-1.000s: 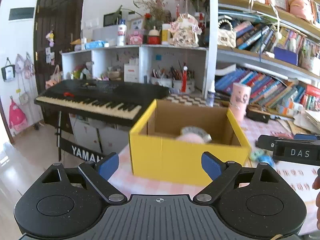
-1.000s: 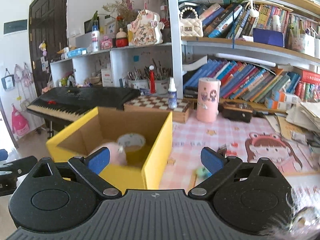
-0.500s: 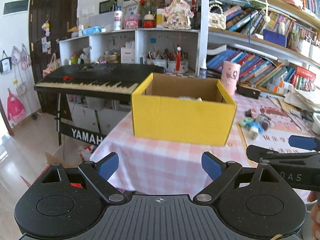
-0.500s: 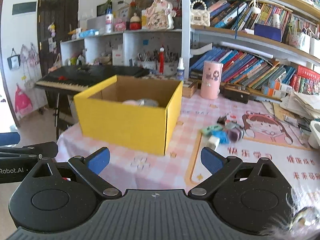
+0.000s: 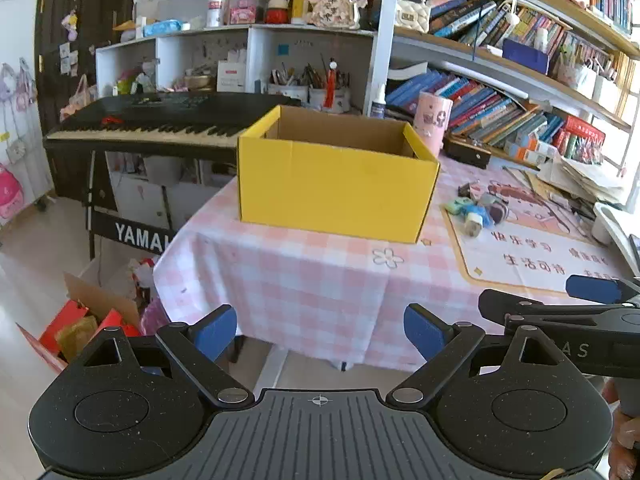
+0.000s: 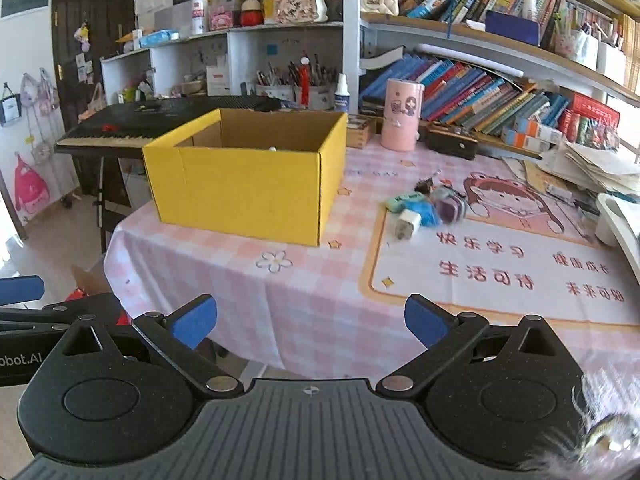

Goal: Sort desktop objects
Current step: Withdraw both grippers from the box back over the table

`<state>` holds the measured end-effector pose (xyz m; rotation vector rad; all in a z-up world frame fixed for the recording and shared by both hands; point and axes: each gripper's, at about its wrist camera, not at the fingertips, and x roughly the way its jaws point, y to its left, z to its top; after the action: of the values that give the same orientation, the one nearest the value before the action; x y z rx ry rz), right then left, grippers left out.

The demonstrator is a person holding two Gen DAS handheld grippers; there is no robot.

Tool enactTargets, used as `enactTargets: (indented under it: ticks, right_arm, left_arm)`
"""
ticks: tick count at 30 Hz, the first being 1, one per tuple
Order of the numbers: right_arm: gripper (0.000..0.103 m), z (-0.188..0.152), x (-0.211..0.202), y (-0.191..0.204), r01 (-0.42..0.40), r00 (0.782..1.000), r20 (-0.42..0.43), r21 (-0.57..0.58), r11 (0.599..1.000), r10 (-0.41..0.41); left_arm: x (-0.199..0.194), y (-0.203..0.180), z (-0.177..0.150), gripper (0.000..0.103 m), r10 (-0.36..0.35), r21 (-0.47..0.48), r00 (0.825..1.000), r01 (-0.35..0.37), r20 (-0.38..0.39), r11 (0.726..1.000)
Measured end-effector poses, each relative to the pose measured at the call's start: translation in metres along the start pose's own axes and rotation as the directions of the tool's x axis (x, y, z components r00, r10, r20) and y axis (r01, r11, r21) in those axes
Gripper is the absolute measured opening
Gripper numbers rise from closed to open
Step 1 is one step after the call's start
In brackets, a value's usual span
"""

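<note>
Since one second ago I have pulled both grippers back from the yellow box (image 6: 248, 184) — now it stands well ahead on the bench (image 6: 304, 300). The small objects (image 6: 424, 208) lie in a cluster right of the box, ahead and slightly right of the right gripper (image 6: 310, 318), which is nearer than the left gripper (image 5: 320, 326). Both fingers are released, holding nothing.

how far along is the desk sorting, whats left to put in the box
Done: something pale just shows over the rim inside the yellow box, so at least one item seems to be in; the contents are mostly hidden. In hand: nothing; the left gripper and right gripper are open and empty. Left: the cluster of small items on the mat beside the box.
</note>
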<state>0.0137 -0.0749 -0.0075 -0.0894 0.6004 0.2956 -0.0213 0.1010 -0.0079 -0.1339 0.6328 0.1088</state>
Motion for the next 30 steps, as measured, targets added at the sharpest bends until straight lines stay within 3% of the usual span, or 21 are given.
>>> enactTargets:
  ticks: [7, 20, 30]
  right_arm:
    - [0.103, -0.007, -0.005, -0.006, 0.046, 0.998, -0.031, 0.007, 0.999, -0.046]
    - [0.103, -0.007, 0.001, -0.022, 0.104, 0.993, -0.066, 0.026, 0.994, -0.103]
    - [0.103, -0.003, 0.007, -0.058, 0.152, 0.985, -0.088, 0.064, 0.986, -0.146]
  left_arm:
    - [0.005, -0.006, -0.005, 0.093, 0.008, 0.056, 0.999, -0.005, -0.052, 0.998]
    - [0.019, -0.027, 0.001, 0.093, -0.066, 0.117, 0.995, 0.074, -0.071, 0.990]
    - [0.040, -0.066, 0.011, 0.092, -0.134, 0.175, 0.987, 0.148, -0.089, 0.973]
